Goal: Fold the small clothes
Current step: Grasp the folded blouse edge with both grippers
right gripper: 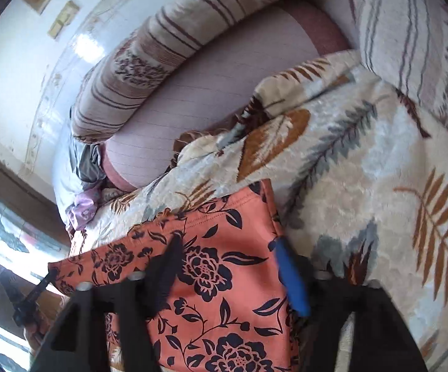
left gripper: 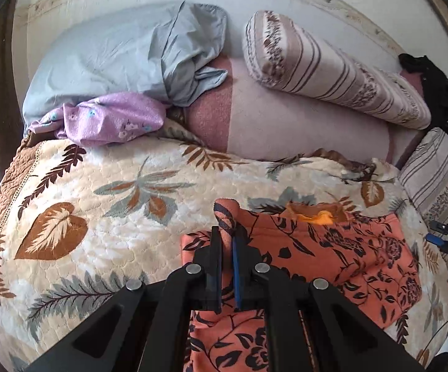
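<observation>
Orange floral garment [left gripper: 341, 257] is lying on the leaf-print blanket [left gripper: 100, 204], near the front edge of the bed. In the left wrist view it runs mostly left to right, with a second part trailing down toward the camera under the gripper, so the overall shape is kind of an L. Can't honestly tell which end is the waist, though there's a brighter orange bit [left gripper: 320, 217] poking out at the far edge.

Left gripper [left gripper: 225, 241] has its jaws pinched together on a bunched-up corner of the fabric, and that pinched bit stands up above the fingers. Right gripper [right gripper: 227, 266] has its jaws spread wide over the garment, not holding anything; the black finger [right gripper: 168, 266] sits over the print and the blue finger [right gripper: 292, 276] is right at the cloth's right-hand edge.

Room-wise: lots of bare blanket to the left of the garment in the left view, and to the right of it in the right view. Further back are a striped bolster [left gripper: 332, 71], a grey-blue pillow [left gripper: 115, 55] and a purple cloth [left gripper: 112, 117], all well apart from the garment.
</observation>
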The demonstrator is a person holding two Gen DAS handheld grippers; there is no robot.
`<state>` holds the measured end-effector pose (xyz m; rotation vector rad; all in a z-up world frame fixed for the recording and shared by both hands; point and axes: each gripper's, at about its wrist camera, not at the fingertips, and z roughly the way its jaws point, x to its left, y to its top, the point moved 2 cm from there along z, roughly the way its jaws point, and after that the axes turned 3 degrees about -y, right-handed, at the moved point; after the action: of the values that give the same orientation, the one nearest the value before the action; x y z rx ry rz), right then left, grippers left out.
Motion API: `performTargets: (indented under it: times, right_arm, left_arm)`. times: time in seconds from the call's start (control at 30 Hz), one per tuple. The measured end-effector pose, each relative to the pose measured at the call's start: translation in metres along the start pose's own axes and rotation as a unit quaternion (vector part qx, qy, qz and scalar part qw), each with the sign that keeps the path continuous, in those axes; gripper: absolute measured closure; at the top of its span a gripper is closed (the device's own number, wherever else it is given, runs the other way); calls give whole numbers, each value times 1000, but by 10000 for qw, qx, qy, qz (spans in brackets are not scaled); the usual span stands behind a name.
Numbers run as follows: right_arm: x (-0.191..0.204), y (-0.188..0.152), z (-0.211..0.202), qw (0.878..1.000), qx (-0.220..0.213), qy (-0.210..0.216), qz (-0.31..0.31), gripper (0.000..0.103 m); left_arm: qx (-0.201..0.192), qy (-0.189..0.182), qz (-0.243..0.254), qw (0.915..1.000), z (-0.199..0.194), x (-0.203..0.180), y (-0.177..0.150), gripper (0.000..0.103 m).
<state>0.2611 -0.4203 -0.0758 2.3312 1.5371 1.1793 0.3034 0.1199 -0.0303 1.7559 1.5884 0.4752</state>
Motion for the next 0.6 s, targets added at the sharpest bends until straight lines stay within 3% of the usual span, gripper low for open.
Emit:
performTargets:
  times: [0.2, 0.37, 0.6]
  right_arm:
    - [-1, -10, 21, 9981, 232, -109, -568, 27]
    - [-11, -3, 39, 9983, 217, -229, -483, 27]
    - [-14, 28, 75, 9976, 362, -349, -476, 27]
  left_arm:
    - [439, 435, 100, 9980, 50, 14, 3, 97]
    - [1112, 607, -69, 9919, 102, 28, -16, 97]
    - [968, 492, -59, 9941, 97, 27, -19, 97]
